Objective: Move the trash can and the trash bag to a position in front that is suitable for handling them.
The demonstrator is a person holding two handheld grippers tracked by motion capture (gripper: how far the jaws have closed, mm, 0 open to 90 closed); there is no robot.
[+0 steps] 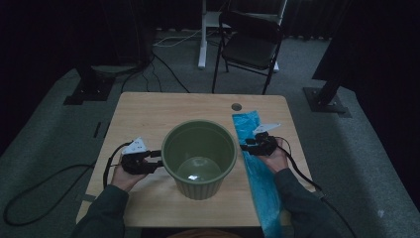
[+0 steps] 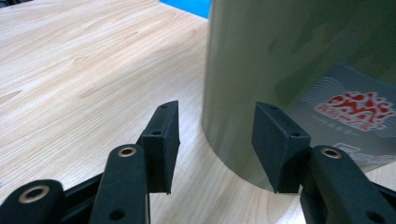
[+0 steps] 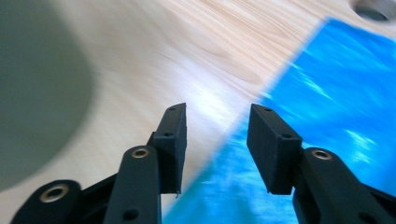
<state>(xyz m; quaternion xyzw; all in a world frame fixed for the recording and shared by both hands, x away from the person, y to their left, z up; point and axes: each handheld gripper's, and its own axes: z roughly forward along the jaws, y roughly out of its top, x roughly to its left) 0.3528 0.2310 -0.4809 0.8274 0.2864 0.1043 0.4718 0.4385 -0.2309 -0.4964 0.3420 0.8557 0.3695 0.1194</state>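
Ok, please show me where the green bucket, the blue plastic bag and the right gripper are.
green bucket (image 1: 171, 148), high view, left rim.
blue plastic bag (image 1: 260, 181), high view, middle of the strip.
right gripper (image 3: 215, 140), right gripper view, gap between its tips.

Table (image 1: 148, 114): I see a light wood top with rounded corners, standing on grey carpet.
Hole (image 1: 236, 106): I make out a round cable hole in the top, beyond the pot and slightly to its right, near the far edge.
Pot (image 1: 199, 157): I see a green ribbed pot upright on the wood, about mid-table, mouth open upward.
Sticker (image 2: 348, 119): a grey label with a red mark on the pot's wall.
Sheet (image 1: 257, 163): I see a long blue plastic strip lying flat just right of the pot, running from near the hole past the near edge, where it overhangs.
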